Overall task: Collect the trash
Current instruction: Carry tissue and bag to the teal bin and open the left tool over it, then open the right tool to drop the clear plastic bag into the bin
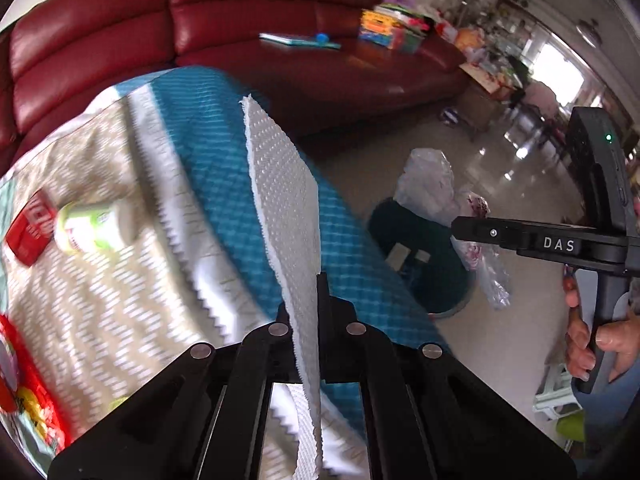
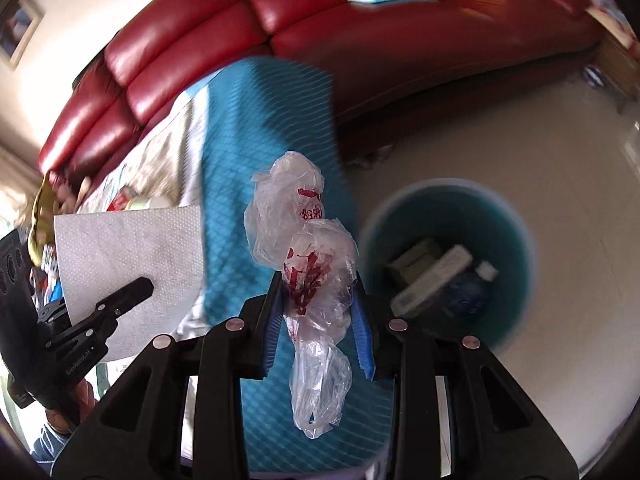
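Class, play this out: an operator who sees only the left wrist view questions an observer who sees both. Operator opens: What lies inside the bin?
Observer: The bin holds a pale box and a bottle with a white cap.
Operator: How is the plastic bag held?
Observer: The right gripper clamps the plastic bag between blue pads.
Operator: Does my paper towel look torn?
Observer: From the right wrist, the paper towel in the left gripper hangs as a flat sheet.

We see a tabletop [image 1: 224, 128] under a blue-edged cloth, bearing a green-white bottle [image 1: 90, 226] and red packets [image 1: 30, 226]; a teal bin [image 2: 448, 264] stands on the floor [image 2: 560, 184].
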{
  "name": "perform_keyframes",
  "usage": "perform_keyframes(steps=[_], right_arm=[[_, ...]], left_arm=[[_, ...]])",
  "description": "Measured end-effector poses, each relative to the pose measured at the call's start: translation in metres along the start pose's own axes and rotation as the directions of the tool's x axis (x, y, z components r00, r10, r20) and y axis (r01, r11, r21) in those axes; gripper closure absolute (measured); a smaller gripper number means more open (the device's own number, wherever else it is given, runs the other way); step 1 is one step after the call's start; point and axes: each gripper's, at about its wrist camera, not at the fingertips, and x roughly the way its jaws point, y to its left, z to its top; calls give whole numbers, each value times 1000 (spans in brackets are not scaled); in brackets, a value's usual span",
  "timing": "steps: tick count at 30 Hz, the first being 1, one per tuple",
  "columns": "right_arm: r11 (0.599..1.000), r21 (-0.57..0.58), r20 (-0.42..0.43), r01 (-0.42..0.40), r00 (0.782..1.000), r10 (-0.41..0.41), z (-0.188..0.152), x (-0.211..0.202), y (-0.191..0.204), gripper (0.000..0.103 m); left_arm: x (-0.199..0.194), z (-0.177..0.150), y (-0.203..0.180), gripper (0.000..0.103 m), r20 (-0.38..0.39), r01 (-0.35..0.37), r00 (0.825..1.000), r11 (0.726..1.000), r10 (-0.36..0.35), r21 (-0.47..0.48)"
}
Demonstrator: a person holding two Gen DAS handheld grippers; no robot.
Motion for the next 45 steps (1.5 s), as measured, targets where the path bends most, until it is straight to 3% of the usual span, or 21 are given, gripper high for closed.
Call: perform_keyframes(steps=[3,13,20,27,29,31,33,36,40,45], right_arm=[[997,37,32,75,997,-76,-4,-16,-34,72],[979,138,0,150,988,-152,-14,-22,-108,72],[972,168,-19,163,987,-162,-9,-16,-129,71],[969,178,-42,173,985,-168,-3,-6,-140,71],[968,178,-44,176,984,-170,-1,-5,-140,71],[967,178,-45,180,984,-174,1,-4,-141,71],[967,180,-46,180,984,-174,3,-3,-141,70],[968,173,-53,180,984,-173,4,0,-139,70],[973,157,-64,170,985,-161,5,5,-133,70],[980,131,-73,148,988,-139,13,18,-121,65]], left_arm=[[18,10,-34,101,-18,40,999,998,-39,51],[81,35,-104,101,-92,149,986,983,-140,106],[123,48,-133,101,-144,171,978,975,-151,141],[159,58,-137,99,-191,171,971,977,-146,124],[167,61,-136,86,-196,161,971,980,-137,114],[167,57,-133,43,-186,147,974,984,-126,104],[163,54,-128,30,-145,123,984,987,-107,108],[158,54,-126,24,-132,113,986,987,-98,114],[146,48,-118,9,-106,77,992,991,-65,113],[132,42,-103,5,-92,56,995,994,-47,93]])
